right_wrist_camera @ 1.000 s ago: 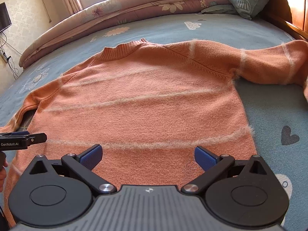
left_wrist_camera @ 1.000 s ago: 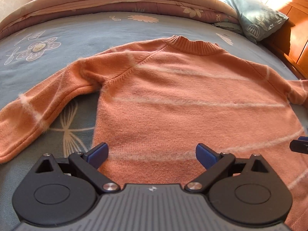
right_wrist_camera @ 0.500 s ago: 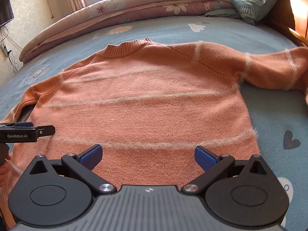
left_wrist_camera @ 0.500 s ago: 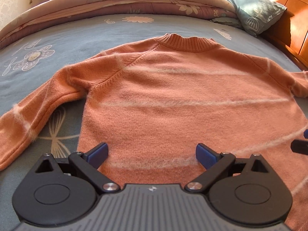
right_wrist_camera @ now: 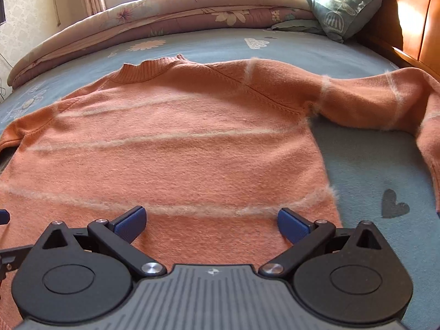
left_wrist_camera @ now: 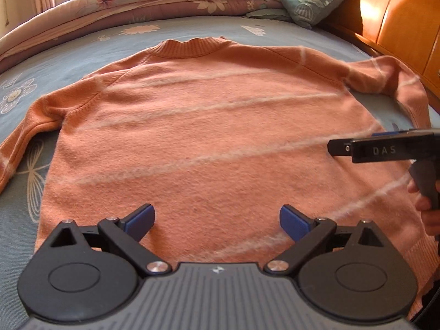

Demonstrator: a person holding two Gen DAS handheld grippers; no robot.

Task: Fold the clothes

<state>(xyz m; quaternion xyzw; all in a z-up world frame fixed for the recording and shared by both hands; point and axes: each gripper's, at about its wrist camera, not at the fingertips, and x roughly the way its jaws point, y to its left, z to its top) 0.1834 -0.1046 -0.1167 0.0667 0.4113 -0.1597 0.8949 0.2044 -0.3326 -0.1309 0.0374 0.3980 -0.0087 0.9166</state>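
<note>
Our left gripper [left_wrist_camera: 217,217] hangs over the bottom part of the fuzzy orange knit sweater with thin white stripes [left_wrist_camera: 209,137], and its two blue fingers [left_wrist_camera: 139,218] are wide apart with nothing between them. We see the sweater lying flat and face up on the blue-grey bed sheet with flower and heart prints [left_wrist_camera: 82,46]. Its left sleeve [left_wrist_camera: 19,143] runs off to the left side. Its ribbed collar [right_wrist_camera: 150,68] points to the rolled pink flowery quilt [right_wrist_camera: 165,8] at the far side. Our right gripper [right_wrist_camera: 211,221] is also spread open over the hem, holding nothing. Its right sleeve [right_wrist_camera: 385,101] bends down at the right. We see a green-blue printed pillow [right_wrist_camera: 341,2] leaning by the orange wooden headboard [left_wrist_camera: 398,19].
</note>
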